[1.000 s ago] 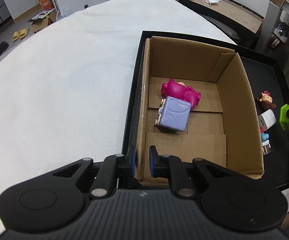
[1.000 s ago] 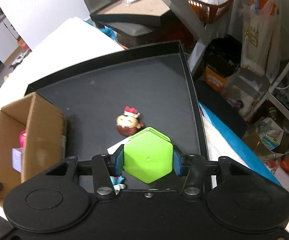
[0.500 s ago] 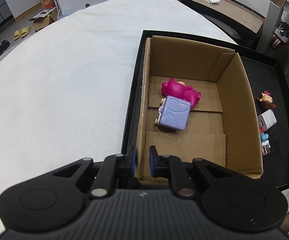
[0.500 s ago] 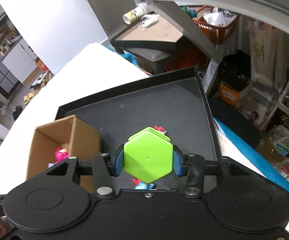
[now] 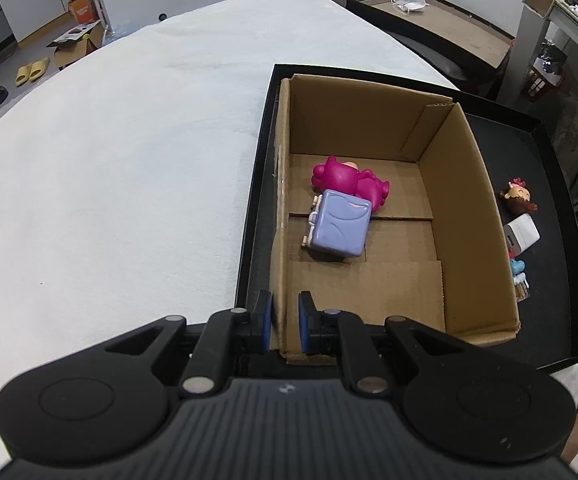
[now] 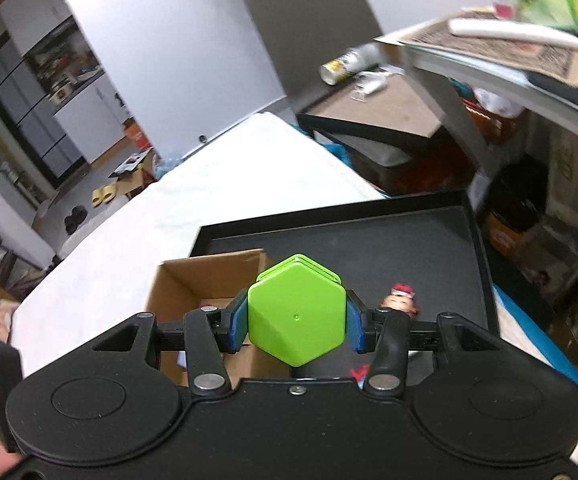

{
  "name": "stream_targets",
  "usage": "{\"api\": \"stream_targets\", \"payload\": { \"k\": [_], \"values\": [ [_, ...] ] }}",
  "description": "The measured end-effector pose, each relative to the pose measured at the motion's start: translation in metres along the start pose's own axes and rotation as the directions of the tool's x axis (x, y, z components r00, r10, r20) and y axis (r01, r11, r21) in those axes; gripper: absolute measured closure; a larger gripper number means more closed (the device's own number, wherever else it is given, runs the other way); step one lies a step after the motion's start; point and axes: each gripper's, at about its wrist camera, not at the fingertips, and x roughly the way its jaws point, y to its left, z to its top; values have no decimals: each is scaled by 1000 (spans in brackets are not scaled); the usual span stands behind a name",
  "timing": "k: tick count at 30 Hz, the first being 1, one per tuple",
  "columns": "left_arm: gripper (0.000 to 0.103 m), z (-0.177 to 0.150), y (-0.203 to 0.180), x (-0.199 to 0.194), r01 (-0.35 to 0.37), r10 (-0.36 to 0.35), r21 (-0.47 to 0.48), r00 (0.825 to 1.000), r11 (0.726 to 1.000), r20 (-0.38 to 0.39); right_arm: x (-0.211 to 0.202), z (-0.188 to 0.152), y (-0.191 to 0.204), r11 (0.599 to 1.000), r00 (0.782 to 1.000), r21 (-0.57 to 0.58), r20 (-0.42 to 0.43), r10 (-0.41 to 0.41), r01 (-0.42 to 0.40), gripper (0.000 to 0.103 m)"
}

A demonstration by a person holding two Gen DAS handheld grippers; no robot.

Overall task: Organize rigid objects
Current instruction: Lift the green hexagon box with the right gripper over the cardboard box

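The left gripper pinches the cardboard box wall to steady it, while the right gripper, clamped on the green hexagon, carries it boxward.

Even indoor light, fisheye-bent edges, right view motion-blurred at top

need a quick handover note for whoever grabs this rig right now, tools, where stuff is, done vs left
Left tool: shut on the near wall of the cardboard box, steadying it.
Right tool: shut on the green hexagonal box, held in the air above the black tray.
Done: pink figure and lavender cube toy are in the box.
Left: drop the green one in, then the items on the tray right of the box: brown-haired figurine, white block, small blue figure.
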Motion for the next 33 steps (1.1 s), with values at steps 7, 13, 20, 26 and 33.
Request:
{"api": "stream_targets", "payload": {
  "k": [7,13,20,26,33],
  "values": [
    [91,-3,5,0,35,-36,12,999,999,9,6,3,34,996,999,-86,-20,-29,27,57],
    [91,-5,11,1,65,-65,18,998,998,14,21,5,54,984,995,-165,-65,-75,63,57],
    [91,-7,18,0,101,-101,14,994,995,27,39,8,89,957,985,-285,-147,-91,46,57],
    [91,-7,24,1,126,-126,3,992,992,26,64,7,109,932,973,-359,-199,-122,43,57],
    [91,-7,28,3,147,-146,-6,989,989,31,84,9,109,924,960,-379,-232,-157,60,57]
  ]
}}
